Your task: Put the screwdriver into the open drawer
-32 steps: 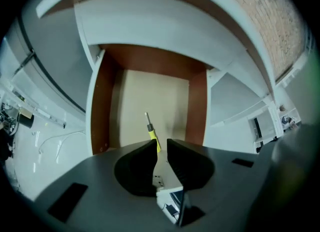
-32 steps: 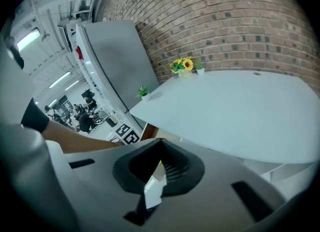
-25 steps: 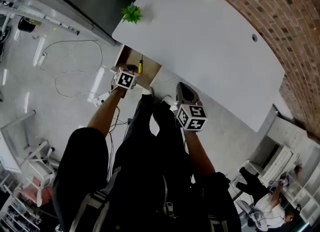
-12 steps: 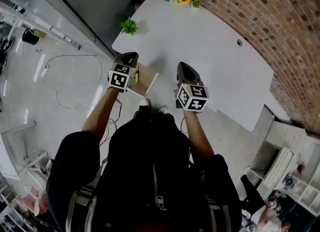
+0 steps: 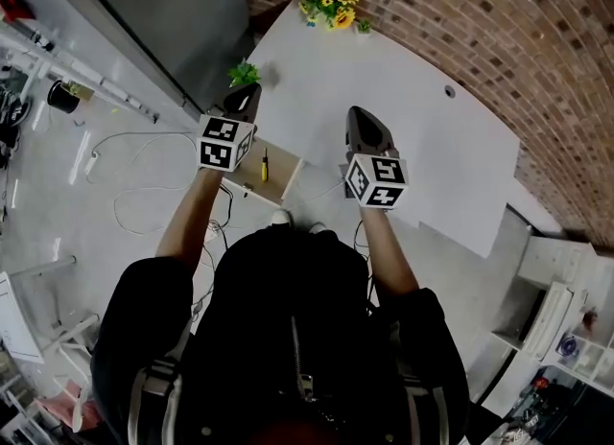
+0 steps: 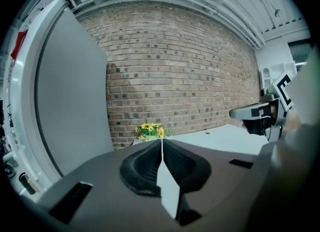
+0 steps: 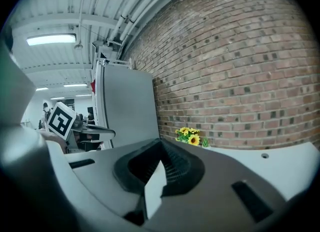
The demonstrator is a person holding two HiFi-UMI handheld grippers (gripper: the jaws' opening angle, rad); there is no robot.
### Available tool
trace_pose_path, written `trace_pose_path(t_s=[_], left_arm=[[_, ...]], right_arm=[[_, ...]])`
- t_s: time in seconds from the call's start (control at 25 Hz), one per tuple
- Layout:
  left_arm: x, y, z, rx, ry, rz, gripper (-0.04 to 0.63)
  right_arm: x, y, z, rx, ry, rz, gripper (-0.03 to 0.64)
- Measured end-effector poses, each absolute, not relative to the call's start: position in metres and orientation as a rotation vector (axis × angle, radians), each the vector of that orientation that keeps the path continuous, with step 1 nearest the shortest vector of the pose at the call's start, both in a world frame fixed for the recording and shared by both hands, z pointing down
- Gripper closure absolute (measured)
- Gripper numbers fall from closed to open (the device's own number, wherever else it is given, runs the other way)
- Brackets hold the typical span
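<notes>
The yellow-handled screwdriver (image 5: 265, 165) lies inside the open wooden drawer (image 5: 286, 182) under the white table's (image 5: 422, 155) near edge. Both grippers are held up above the table edge and point almost level at the brick wall. My left gripper (image 5: 252, 88) hangs above and just left of the drawer, shut and empty. In its own view the left gripper's (image 6: 161, 142) jaws meet with nothing between them. My right gripper (image 5: 353, 111) is over the table to the right of the drawer. The right gripper's (image 7: 160, 144) jaws are closed on nothing.
Sunflowers (image 5: 331, 2) stand at the table's far corner by the brick wall (image 5: 480, 21). A small green plant (image 5: 243, 73) sits on the table's left corner. A tall grey cabinet (image 5: 163, 11) stands left. Cables (image 5: 144, 146) trail over the floor beside the drawer.
Both grippers have risen from drawer level to above the table edge, the left one away from the drawer. The screwdriver stays lying in the drawer.
</notes>
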State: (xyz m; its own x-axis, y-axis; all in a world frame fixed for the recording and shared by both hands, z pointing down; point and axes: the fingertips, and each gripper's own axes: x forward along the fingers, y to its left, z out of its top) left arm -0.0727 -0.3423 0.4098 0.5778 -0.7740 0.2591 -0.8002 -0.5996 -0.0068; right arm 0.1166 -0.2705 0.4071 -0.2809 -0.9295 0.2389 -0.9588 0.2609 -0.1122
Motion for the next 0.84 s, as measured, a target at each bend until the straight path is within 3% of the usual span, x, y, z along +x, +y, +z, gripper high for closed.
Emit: trace_pose_path(t_s=[0.84], left_arm=[[-0.071, -0.325, 0.422, 2.684, -1.318, 0.297, 0.565]], right_arm=[[0.115, -0.256, 0.420, 1.809, -2.363, 0.361, 0.611]])
